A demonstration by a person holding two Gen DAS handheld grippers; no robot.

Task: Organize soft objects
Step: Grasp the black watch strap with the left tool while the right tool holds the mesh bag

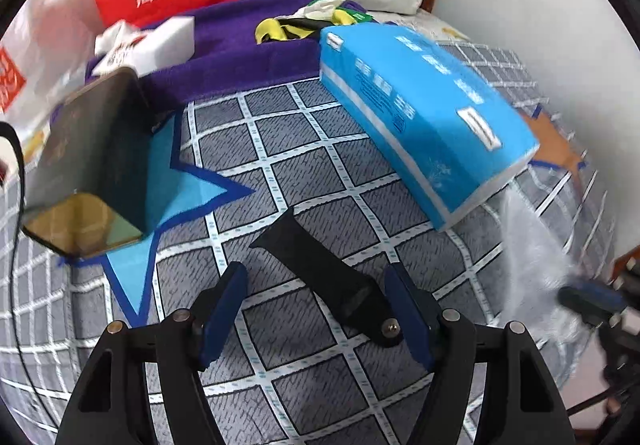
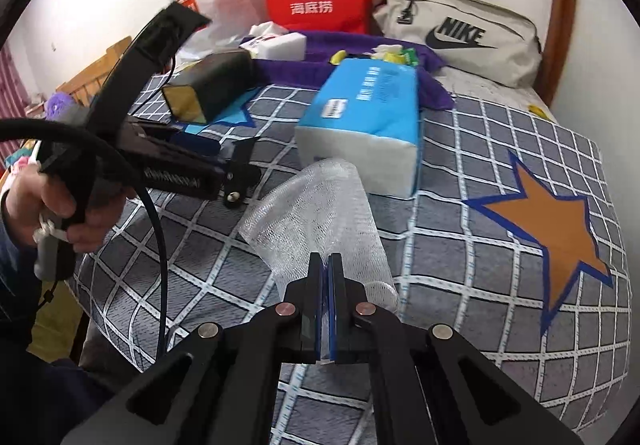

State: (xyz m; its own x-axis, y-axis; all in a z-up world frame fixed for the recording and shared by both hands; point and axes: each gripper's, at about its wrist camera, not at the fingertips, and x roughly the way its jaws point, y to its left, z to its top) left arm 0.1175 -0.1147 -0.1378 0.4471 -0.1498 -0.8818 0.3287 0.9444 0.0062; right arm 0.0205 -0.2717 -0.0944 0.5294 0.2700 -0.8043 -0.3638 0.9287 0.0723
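The right hand-held gripper (image 2: 325, 257) is pinching the mesh wrap (image 2: 320, 205) beside the tissue pack (image 2: 372, 113); the left hand-held gripper (image 1: 316, 277) is gaping around a black strap (image 1: 320, 269).

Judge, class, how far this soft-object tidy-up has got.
Nothing looks sorted yet. In hand: the right gripper is shut on the clear bubble-wrap sheet; the open left gripper straddles the black rubber strap. Left: the blue tissue pack and dark gold-ended box lie on the checked bedcover.
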